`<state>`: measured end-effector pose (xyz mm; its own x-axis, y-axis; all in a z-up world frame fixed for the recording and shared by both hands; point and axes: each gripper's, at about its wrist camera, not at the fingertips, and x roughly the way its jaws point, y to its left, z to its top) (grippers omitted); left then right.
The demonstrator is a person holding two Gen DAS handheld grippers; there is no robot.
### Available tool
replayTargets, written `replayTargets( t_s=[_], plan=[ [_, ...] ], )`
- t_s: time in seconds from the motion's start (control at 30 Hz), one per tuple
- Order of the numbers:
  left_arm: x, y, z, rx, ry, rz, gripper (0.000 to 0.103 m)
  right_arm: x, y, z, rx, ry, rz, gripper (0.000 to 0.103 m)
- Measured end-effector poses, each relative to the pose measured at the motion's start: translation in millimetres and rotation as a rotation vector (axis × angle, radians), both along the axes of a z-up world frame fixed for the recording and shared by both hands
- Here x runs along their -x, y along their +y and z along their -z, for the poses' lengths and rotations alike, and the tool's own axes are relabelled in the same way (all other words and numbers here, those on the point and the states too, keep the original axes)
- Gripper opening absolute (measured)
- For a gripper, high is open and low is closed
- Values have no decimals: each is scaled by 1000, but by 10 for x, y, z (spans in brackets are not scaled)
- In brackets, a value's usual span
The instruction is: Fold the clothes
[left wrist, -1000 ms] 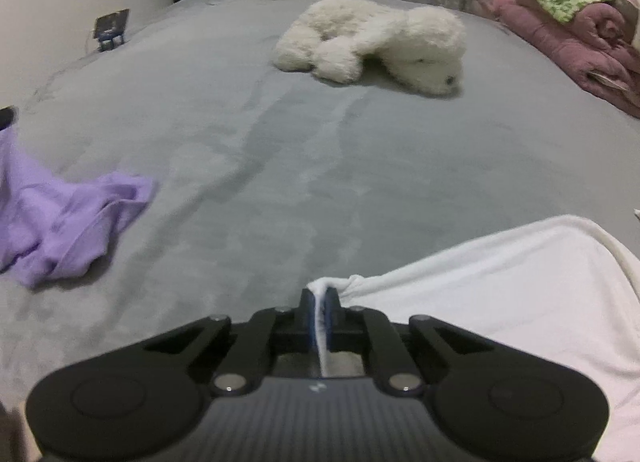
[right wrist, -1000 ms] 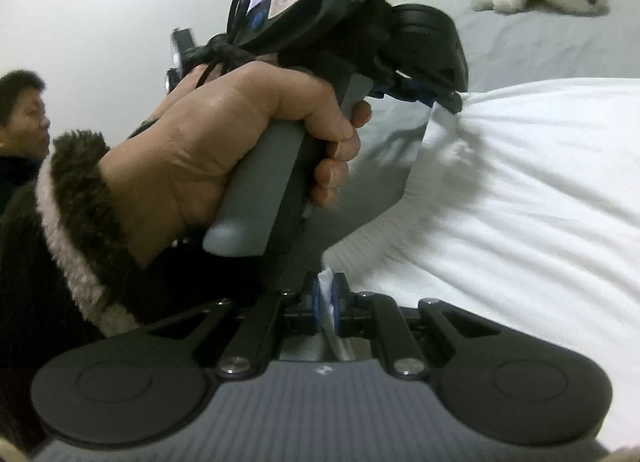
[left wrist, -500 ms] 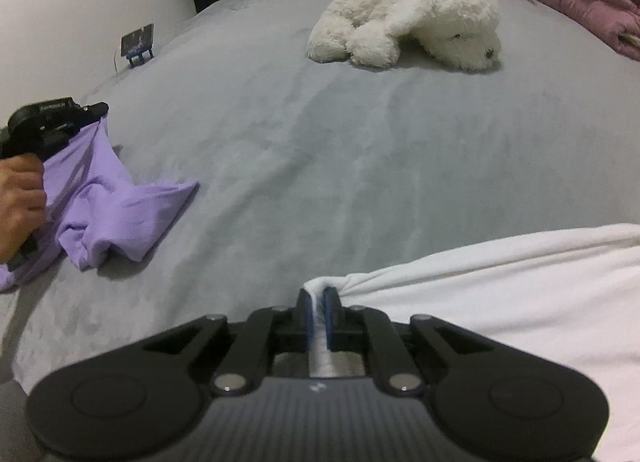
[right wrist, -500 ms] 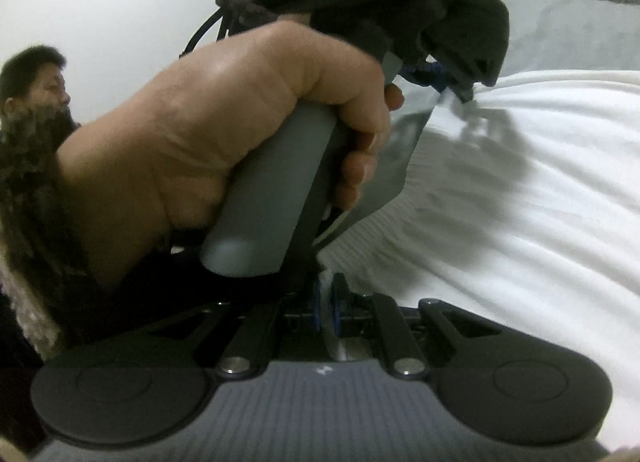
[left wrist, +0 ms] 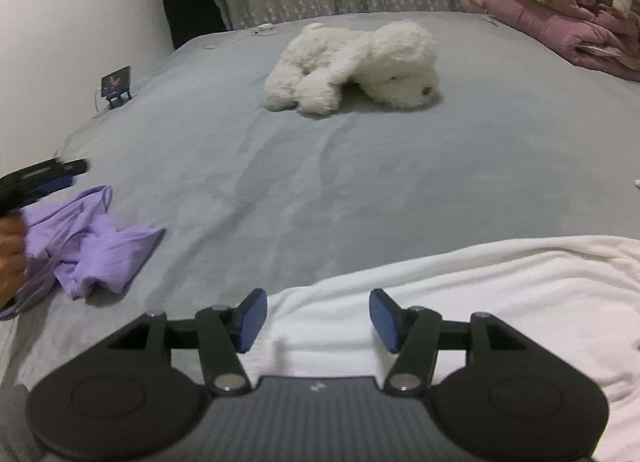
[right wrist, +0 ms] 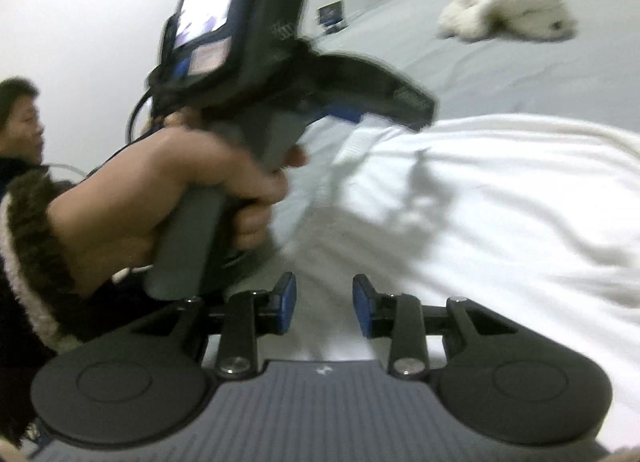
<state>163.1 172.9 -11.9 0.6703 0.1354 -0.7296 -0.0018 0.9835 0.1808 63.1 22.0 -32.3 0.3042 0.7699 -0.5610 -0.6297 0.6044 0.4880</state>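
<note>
Fabric lies free between both tools: the left gripper (left wrist: 314,318) has its blue pads spread wide over the near edge of the white garment (left wrist: 500,302), and the right gripper (right wrist: 324,310) is likewise spread, nothing pinched in either. The white garment sits on the near right part of the grey bed (left wrist: 360,182), its far hem running as a soft ridge across the cover. Judged from this, one fold has just been laid down and let go, and the step in hand is the pause between folds. The next move calls for choosing a fresh edge or corner, lowering the pads around it and closing on one layer set, then carrying it across without dragging the lower layers.

In the right wrist view the left hand (right wrist: 180,190) grips its tool just beside the garment's edge, blurred, so the two tools are close and could collide on a crossing reach. A crumpled purple garment (left wrist: 92,246) lies at the bed's left edge, where another dark hand-held device (left wrist: 40,178) shows. A white plush dog (left wrist: 352,66) rests toward the far middle, well apart, and pink bedding (left wrist: 560,26) is stacked at the far right corner. Neither blocks the fold.
</note>
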Motion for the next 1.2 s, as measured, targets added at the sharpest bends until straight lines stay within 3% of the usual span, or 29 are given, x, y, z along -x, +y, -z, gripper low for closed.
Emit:
replayTargets(
  t_s=[0.3, 0.57, 0.77, 0.93, 1.2],
  plan=[
    [65, -573, -67, 104, 60, 13, 67, -132, -871, -115, 74, -29, 200, 39],
    [103, -1283, -78, 168, 77, 106, 68, 27, -1848, -145, 157, 42, 473, 43],
    [138, -1828, -24, 161, 82, 200, 68, -171, -2444, -130, 131, 160, 673, 44],
    [218, -2362, 69, 144, 85, 305, 62, -135, -2931, -133, 18, 219, 770, 50],
    [366, -3069, 235, 130, 57, 491, 58, -21, -3237, -303, -22, 204, 849, 50]
  ],
)
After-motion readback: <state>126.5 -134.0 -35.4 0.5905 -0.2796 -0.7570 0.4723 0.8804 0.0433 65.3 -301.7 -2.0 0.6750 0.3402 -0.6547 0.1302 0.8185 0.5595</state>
